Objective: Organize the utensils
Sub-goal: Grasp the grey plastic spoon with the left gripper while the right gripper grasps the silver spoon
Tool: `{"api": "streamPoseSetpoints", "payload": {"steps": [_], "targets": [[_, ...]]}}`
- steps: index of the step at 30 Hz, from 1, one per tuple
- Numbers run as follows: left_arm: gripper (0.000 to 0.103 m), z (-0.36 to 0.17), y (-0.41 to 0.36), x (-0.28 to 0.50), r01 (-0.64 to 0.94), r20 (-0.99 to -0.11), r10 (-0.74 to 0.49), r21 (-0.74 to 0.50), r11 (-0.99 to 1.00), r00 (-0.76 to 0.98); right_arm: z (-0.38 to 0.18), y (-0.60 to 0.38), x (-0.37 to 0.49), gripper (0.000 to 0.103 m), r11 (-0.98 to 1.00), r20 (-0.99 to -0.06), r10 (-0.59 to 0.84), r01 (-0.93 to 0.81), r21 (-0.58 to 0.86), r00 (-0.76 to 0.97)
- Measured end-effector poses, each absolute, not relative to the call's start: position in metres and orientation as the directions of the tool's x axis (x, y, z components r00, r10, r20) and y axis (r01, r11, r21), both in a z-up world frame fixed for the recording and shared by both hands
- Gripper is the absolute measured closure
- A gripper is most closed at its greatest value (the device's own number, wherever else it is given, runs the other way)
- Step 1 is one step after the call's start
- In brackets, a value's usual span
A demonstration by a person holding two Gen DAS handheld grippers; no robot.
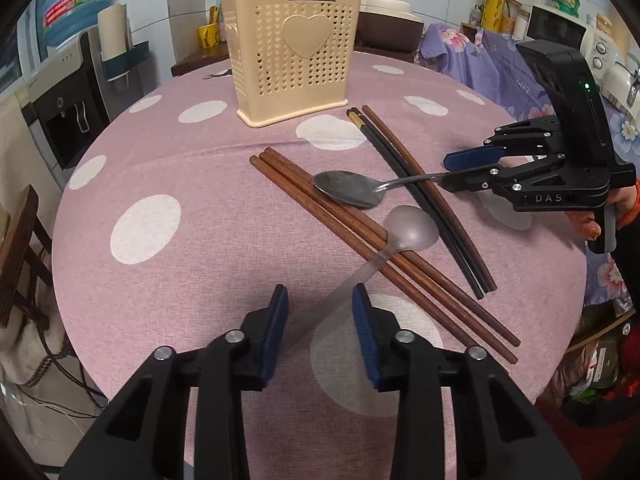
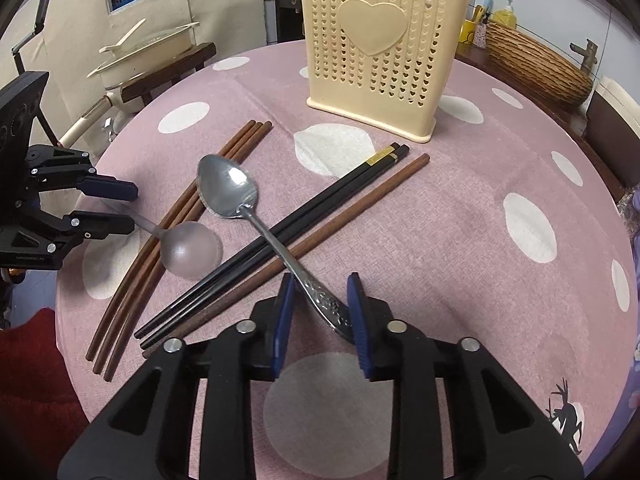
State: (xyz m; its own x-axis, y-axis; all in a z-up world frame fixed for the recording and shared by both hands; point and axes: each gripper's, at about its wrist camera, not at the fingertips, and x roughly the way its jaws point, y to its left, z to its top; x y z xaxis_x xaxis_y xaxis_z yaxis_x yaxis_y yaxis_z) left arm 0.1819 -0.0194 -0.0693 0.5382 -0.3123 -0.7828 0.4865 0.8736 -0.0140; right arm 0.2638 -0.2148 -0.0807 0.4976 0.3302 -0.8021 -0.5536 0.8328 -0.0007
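**Both grippers down on the spoons**

A cream holder (image 1: 294, 56) stands upright at the far side of the round table (image 1: 180, 264), on a pink cloth with white dots. In front of it the utensils lie in a loose cross. Three brown chopsticks (image 1: 360, 236) lie side by side, and two black chopsticks (image 2: 280, 236) with one more brown one lie beside them at an angle.

The left gripper (image 1: 320, 304) is low over the cloth, its jaws narrowed around the clear handle of a frosted plastic spoon (image 1: 408, 227). The handle runs between the blue pads (image 1: 276, 332); I cannot tell whether they press on it. That spoon's bowl rests on the three brown chopsticks.

The right gripper (image 2: 320, 296) is narrowed on the patterned handle of the steel spoon (image 2: 228, 192). The handle sits slantwise between the pads, its end against the right one. The steel spoon lies across the black pair, its bowl toward the holder.
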Motion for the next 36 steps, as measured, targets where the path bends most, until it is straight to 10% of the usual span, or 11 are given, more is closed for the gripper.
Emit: {"api": "streamPoseSetpoints", "payload": {"steps": [6, 31, 34, 36], "targets": [[0.090, -0.068, -0.008, 0.195, 0.353, -0.787, -0.275, -0.078, 0.932, 0.553, -0.080, -0.221, 0.263, 0.089, 0.902, -0.804, 0.276, -0.430, 0.028, 0.526], [0.093, -0.068, 0.035, 0.211, 0.033, -0.754, -0.261, -0.304, 0.952, 0.603, -0.083, -0.265, 0.258, 0.099, 0.992, -0.784, 0.107, -0.010, 0.128, 0.612], [0.092, -0.068, 0.037, 0.213, 0.036, -0.758, -0.267, -0.307, 0.951, 0.595, -0.074, -0.266, 0.257, 0.087, 0.987, -0.765, 0.139, -0.030, 0.155, 0.629], [0.070, -0.065, 0.037, 0.214, 0.038, -0.755, -0.266, -0.305, 0.952, 0.600, -0.065, -0.262, 0.258, 0.062, 0.987, -0.743, 0.149, -0.056, 0.149, 0.653]]}}
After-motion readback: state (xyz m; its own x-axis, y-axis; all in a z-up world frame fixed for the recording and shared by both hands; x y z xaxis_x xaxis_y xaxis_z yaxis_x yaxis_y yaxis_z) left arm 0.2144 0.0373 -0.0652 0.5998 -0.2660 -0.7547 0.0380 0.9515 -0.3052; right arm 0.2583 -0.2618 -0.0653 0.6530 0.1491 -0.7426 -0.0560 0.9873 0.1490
